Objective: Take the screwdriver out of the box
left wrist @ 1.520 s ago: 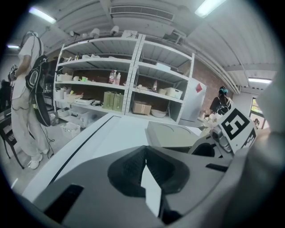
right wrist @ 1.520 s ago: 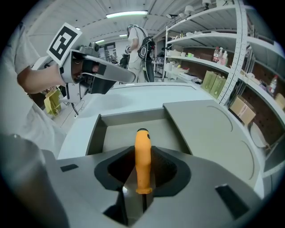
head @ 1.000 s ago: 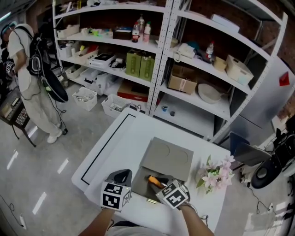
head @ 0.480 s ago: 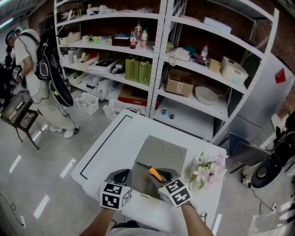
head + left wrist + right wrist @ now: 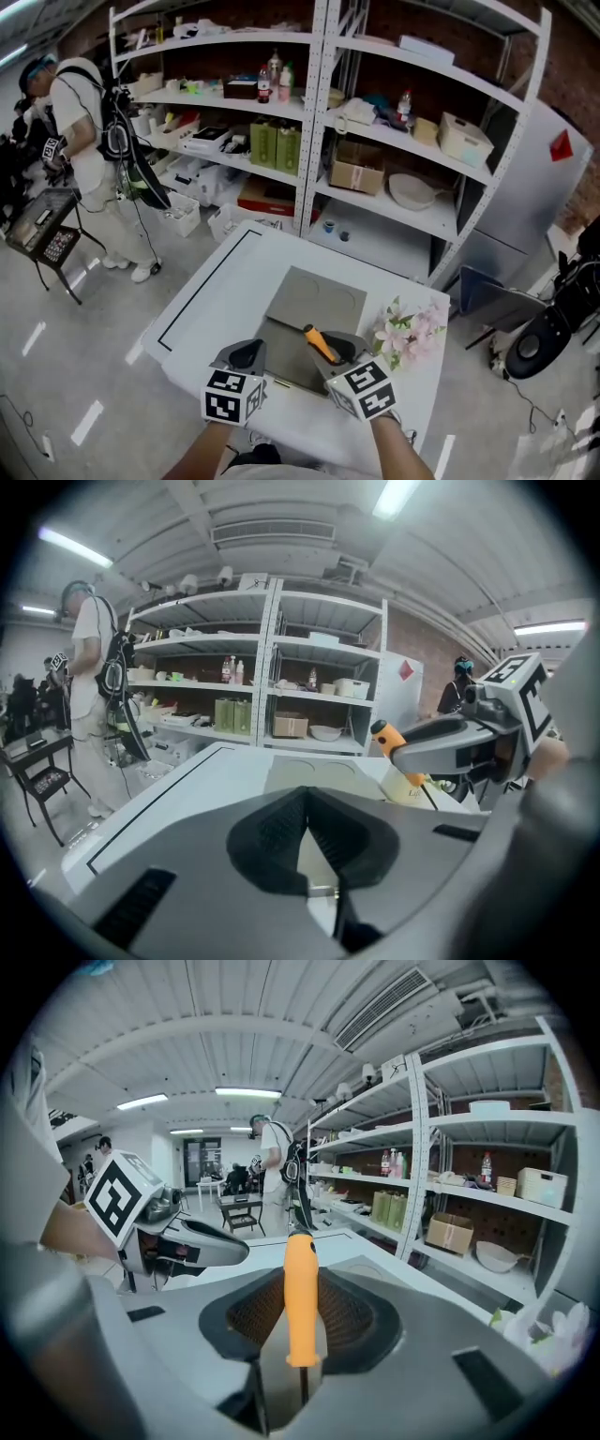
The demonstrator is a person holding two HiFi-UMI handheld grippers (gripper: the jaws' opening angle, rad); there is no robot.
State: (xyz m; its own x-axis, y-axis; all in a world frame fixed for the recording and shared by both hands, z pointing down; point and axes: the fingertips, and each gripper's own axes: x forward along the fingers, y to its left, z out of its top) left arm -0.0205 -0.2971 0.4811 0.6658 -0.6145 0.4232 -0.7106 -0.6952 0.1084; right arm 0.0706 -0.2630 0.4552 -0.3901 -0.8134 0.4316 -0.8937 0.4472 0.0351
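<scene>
An orange-handled screwdriver (image 5: 321, 344) is clamped in my right gripper (image 5: 330, 345), lifted above the open grey box (image 5: 311, 300) on the white table (image 5: 225, 300). In the right gripper view the screwdriver handle (image 5: 300, 1297) stands between the pads of the right gripper (image 5: 300, 1277), shaft toward the camera. My left gripper (image 5: 247, 353) hovers at the box's near left corner, shut with nothing in it. In the left gripper view the left gripper's (image 5: 307, 795) pads meet at their tips, and the screwdriver (image 5: 390, 740) shows at the right.
A bunch of pale pink flowers (image 5: 409, 330) lies on the table right of the box. A black line (image 5: 197, 295) runs along the table's left part. Metal shelving (image 5: 319, 141) full of goods stands behind. A person (image 5: 89, 141) stands at the far left.
My right gripper has risen out of the box, carrying the screwdriver up with it. The left gripper has lifted a little beside the box.
</scene>
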